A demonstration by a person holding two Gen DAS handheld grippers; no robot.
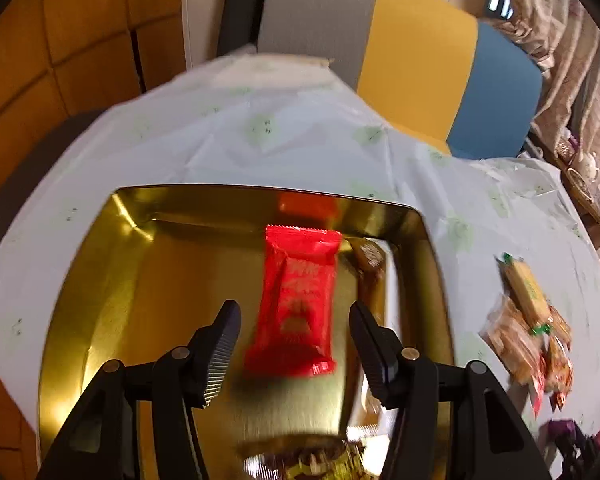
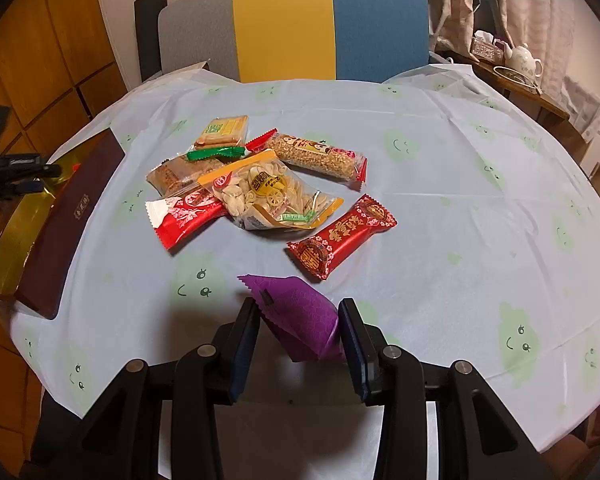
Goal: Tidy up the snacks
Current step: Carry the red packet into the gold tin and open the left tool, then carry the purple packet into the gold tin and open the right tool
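One gold tin (image 1: 100,280), one chair (image 2: 284,24), seven snack packets (image 2: 342,236) on the table, one teapot (image 2: 526,58)

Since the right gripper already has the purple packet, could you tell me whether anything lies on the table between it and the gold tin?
Nothing visible blocks it. From the purple packet to the gold tin on the left, the tablecloth is bare; the snack pile sits further back.

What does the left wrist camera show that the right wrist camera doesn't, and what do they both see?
Only the left wrist view shows the gold tin's inside, with a red packet between the open left gripper fingers, not pinched. Only the right wrist view shows the right gripper shut on a purple packet, plus a teapot. Both show the tin, the snack pile on the tablecloth and the striped chair.
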